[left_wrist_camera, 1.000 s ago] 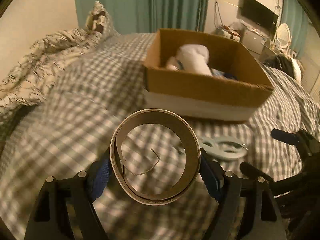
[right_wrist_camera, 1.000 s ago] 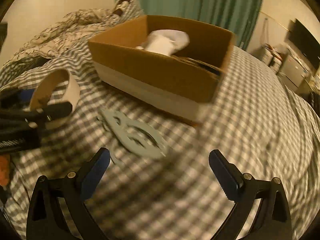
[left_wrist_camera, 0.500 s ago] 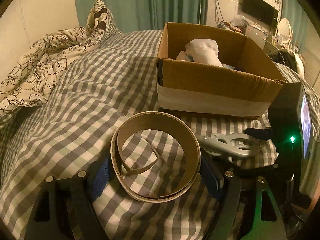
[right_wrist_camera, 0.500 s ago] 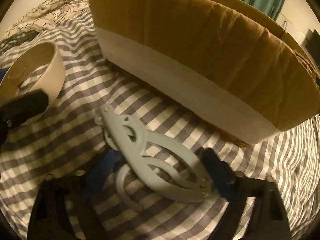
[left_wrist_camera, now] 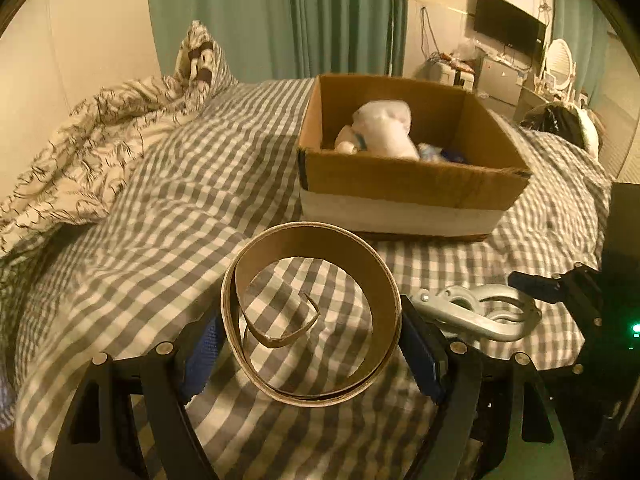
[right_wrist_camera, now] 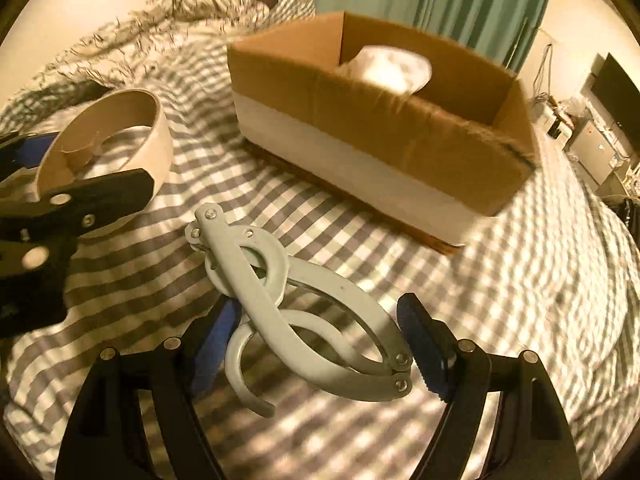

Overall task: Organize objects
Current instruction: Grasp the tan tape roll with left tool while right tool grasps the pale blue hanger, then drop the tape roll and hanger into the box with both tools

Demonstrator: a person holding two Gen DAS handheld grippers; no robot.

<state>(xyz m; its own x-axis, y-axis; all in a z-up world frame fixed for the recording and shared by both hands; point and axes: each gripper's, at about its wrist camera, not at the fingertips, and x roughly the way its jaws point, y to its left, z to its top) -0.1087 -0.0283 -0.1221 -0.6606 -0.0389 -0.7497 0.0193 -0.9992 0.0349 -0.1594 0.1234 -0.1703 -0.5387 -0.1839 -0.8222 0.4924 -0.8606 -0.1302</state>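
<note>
My left gripper (left_wrist_camera: 312,344) is shut on a brown cardboard tape ring (left_wrist_camera: 360,256) and holds it just above the checked bed cover. The ring also shows in the right wrist view (right_wrist_camera: 156,140). My right gripper (right_wrist_camera: 316,332) is shut on a pale grey metal clamp tool (right_wrist_camera: 296,300), lifted off the cover; the tool also shows at the right in the left wrist view (left_wrist_camera: 480,312). An open cardboard box (left_wrist_camera: 404,184) holding a white bundle (left_wrist_camera: 384,128) stands behind both, also in the right wrist view (right_wrist_camera: 380,136).
A checked bed cover (left_wrist_camera: 160,216) lies under everything. A crumpled patterned duvet (left_wrist_camera: 92,148) is heaped at the left. Green curtains (left_wrist_camera: 280,20) hang behind, with a TV (left_wrist_camera: 508,24) and shelves at the far right.
My right gripper dropped onto the grey tool, closed on it and lifted it. My left gripper kept the tape ring and pulled back a little from the box.
</note>
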